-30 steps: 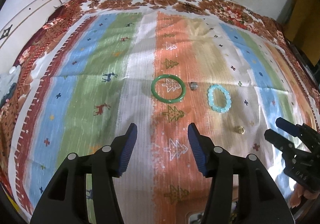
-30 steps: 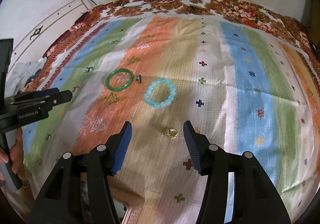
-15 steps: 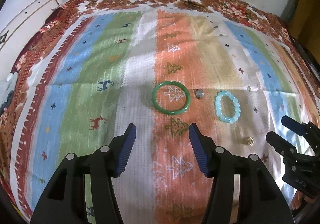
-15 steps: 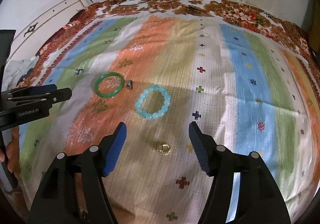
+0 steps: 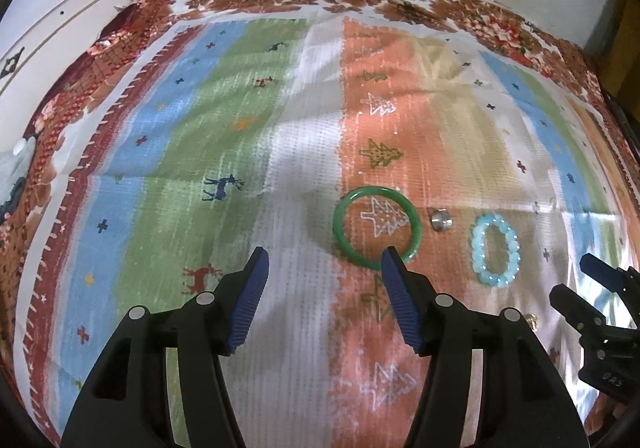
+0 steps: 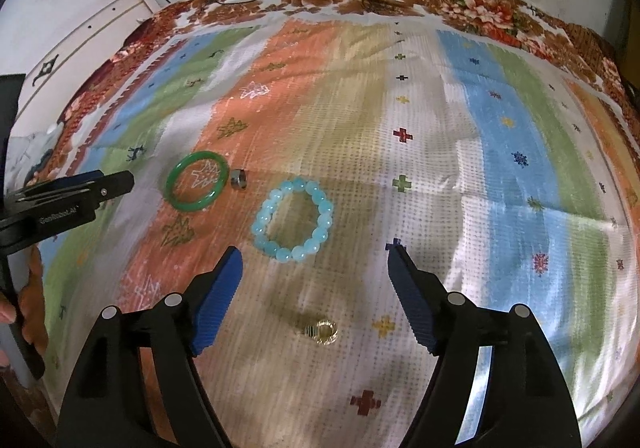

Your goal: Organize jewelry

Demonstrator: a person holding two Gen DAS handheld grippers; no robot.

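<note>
Now R gripper wider apart, nearer gold ring; L gripper apart, prob. lower by green bangle.

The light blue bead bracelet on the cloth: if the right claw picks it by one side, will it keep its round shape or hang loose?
The light blue bead bracelet is a string of separate round beads, so it will probably sag into a long loop. The glossy beads may slip between the pads. Already oval in the left wrist view, it seems flexible, unlike the green bangle.
</note>
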